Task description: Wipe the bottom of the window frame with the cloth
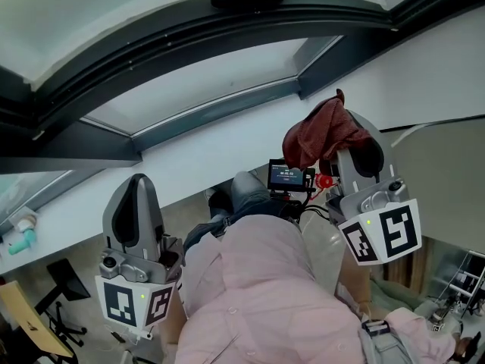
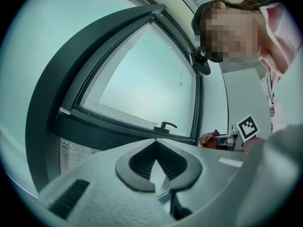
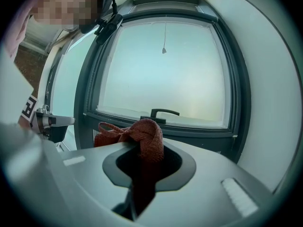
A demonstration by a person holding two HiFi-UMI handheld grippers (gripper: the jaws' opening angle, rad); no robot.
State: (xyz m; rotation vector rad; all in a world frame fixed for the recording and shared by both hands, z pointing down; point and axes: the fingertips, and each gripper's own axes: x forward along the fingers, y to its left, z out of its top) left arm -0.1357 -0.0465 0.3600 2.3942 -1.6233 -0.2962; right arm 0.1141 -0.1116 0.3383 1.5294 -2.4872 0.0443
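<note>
Below the window, left side | left claw tips pressed together, holding nothing, held low beside the person | right claw pinching the red cloth, which bunches above its tips | cloth raised near the window frame bottom rail, under the handle

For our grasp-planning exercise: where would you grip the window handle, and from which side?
Probably the handle by its free bar, from the room side, fingers above and below: it lies level along the frame, standing clear of it.
</note>
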